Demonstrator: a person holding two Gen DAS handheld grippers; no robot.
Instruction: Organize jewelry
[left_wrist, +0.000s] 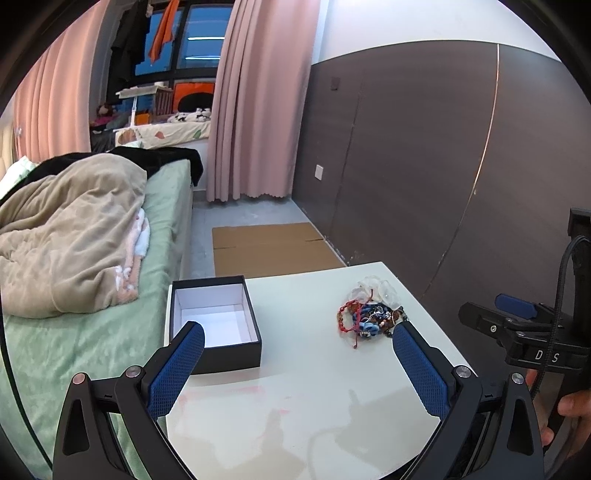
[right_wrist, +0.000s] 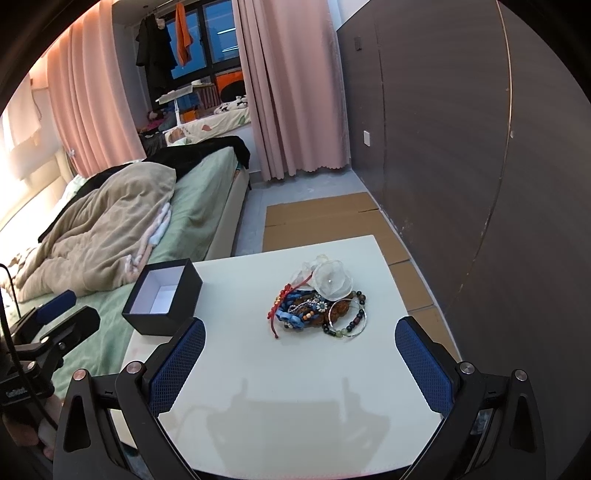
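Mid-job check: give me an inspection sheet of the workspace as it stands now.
Surface: white table, glossy, faint pink smear at its left edge.
Job's things: jewelry pile tangled at centre-right; black box open, empty, at the left edge.
Clutter: nothing seen.
Grippers: left tongs open, empty; right tongs open, empty, short of the pile.
Cables: black cable along the right handle.
Surroundings: bed left, cardboard on floor, pink curtains.
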